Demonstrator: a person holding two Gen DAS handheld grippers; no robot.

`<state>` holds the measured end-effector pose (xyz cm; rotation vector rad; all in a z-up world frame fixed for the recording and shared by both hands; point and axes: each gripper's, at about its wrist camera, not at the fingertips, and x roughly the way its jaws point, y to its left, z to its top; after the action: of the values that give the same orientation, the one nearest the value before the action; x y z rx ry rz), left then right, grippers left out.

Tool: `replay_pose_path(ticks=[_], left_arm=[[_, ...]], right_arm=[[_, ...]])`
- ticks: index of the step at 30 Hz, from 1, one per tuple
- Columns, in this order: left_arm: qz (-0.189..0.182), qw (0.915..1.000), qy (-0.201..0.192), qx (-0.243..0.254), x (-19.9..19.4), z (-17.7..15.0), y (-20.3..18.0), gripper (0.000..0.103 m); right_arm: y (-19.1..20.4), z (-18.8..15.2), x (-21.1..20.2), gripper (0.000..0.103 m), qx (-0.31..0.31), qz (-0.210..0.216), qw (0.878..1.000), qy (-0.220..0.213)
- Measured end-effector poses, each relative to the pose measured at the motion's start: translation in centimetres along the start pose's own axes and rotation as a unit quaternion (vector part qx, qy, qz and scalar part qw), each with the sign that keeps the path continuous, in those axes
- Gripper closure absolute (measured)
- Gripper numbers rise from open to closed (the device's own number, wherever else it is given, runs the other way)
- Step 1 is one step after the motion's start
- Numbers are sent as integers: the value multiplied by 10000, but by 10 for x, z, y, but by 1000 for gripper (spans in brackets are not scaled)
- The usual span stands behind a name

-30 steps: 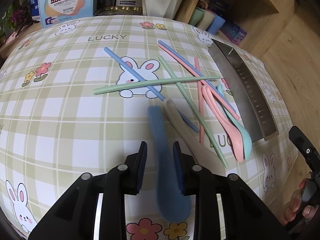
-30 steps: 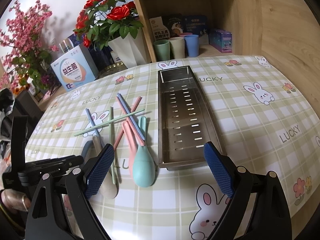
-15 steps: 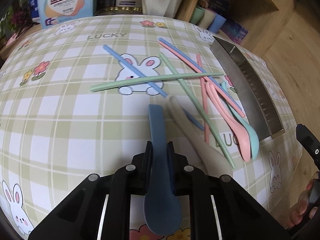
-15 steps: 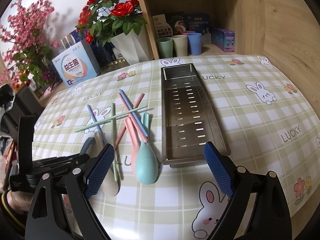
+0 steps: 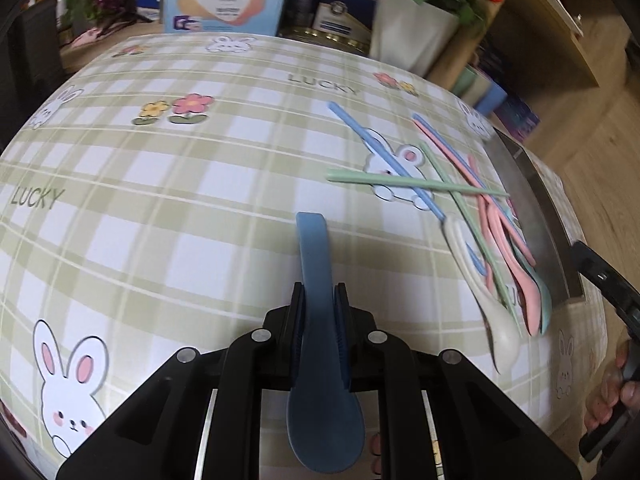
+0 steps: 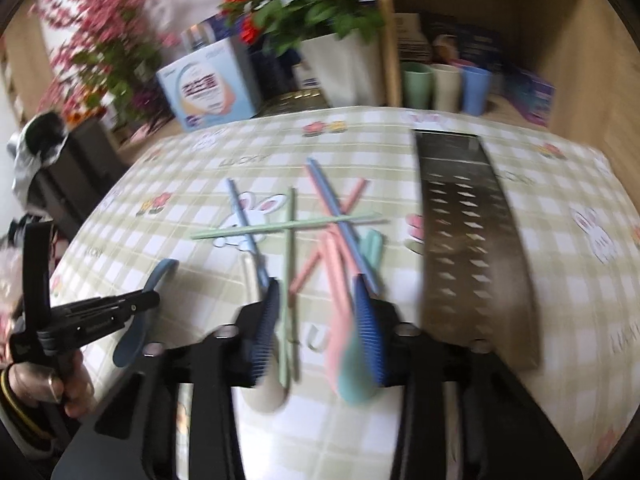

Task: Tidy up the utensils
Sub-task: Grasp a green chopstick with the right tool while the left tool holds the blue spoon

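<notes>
Wooden shelf unit [image 6: 584, 52] behind bench [image 6: 560, 320], three cups [image 6: 446, 86] inside. White planter [image 6: 344, 64] with red flowers alongside. Pink blossoms [image 6: 100, 28] further left. Wood floor [image 5: 600, 152].

You get two close wrist views tilted down over the counter [image 5: 200, 240], both sharing the scattered utensils [image 6: 320, 232] and tray [image 6: 472, 240].

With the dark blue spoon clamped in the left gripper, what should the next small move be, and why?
Probably carry the dark blue plastic spoon across to the perforated steel tray. The left gripper is shut on the spoon's handle, clear of the pile of pastel chopsticks and spoons, and the tray looks empty.
</notes>
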<state>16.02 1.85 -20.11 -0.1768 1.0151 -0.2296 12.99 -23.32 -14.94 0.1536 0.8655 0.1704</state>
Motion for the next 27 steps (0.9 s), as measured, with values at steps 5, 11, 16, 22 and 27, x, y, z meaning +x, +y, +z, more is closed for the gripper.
replay_pose_path(ticks=[5,11,16,22,27], left_arm=[[-133,9998,-53,-103,-1,-2,10,89],[-328,9992,-49,-223,-1,-3,17,88],[-377,9990,-78,-213,-2,-5,18,88],[-585,9973,-48,-448,-1,-4,25,89],[-534,9978,-74,-383,-1,-5,23,88]], right_arm=[[8,16,52,83,146,155,9984,531],[10,24,88,83,346,33,9961,813],[10,25,103,83,546,10,9941,935],[17,27,106,94,254,-241,9938,1057],[20,26,103,97,108,-317,9920,1217]])
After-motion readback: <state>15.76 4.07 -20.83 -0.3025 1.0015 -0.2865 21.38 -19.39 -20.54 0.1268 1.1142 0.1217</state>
